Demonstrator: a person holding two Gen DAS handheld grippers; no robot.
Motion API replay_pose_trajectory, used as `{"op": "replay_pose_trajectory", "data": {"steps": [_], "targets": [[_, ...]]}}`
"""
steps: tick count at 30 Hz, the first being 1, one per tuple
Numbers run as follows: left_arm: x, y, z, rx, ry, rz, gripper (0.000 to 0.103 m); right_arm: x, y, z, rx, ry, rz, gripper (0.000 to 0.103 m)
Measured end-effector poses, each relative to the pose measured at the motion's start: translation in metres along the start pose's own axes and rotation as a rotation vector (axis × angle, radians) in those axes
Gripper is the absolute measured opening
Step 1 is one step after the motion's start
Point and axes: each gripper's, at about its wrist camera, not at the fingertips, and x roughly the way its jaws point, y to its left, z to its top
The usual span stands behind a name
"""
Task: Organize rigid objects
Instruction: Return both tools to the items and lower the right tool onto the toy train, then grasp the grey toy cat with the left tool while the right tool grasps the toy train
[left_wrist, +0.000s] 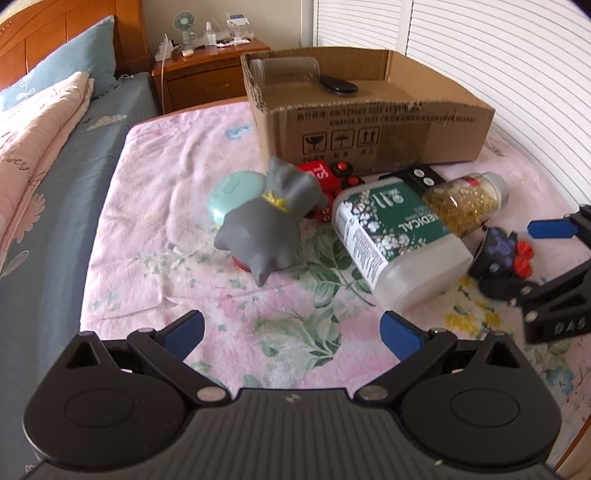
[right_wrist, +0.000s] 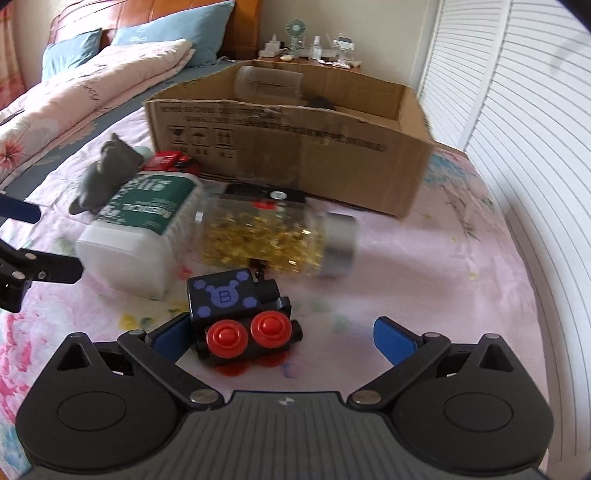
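right gripper (right_wrist: 280, 338) spread wide around black toy train (right_wrist: 236, 314) | step: grasping | next: clamp, carry to cardboard box (right_wrist: 295, 155) | left gripper (left_wrist: 291, 332) agape, idle

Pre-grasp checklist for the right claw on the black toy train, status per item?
1. Right claw open: ok, jaws spread wide.
2. Black toy train between the jaws: not ok, it sits against the left finger with a wide gap to the other.
3. Train free of neighbours: ok, apart from the jar of yellow capsules and the white bottle.
4. Left claw out of the way: ok, open and empty over the floral sheet.
5. Cardboard box has room: ok, only a clear jar and a dark object show inside.
6. Grip height on train: cannot tell.
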Motion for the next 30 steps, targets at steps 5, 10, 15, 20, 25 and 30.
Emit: {"op": "replay_pose_trajectory", "data": {"steps": [5,10,15,20,25,30], "targets": [[0.008,0.003,-0.005,-0.004,0.015,-0.013,0.102,-0.001,-0.01,-0.005,0.034,0.002,0.017,0.103],[0.01,0.009,-0.004,0.002,0.015,-0.029,0.103,-0.002,-0.009,-0.005,0.036,0.002,0.015,0.103],[0.012,0.013,0.0,0.047,0.021,-0.057,0.103,-0.003,-0.009,-0.005,0.036,-0.008,0.015,0.103],[0.012,0.015,0.011,0.137,-0.005,0.005,0.102,-0.002,-0.009,-0.007,0.034,-0.018,0.017,0.103],[0.016,0.029,0.031,0.116,-0.062,-0.037,0.1,-0.002,-0.01,-0.008,0.029,-0.024,0.022,0.103],[0.023,0.036,0.041,0.087,-0.085,-0.067,0.087,-0.002,-0.011,-0.009,0.027,-0.03,0.025,0.103]]}}
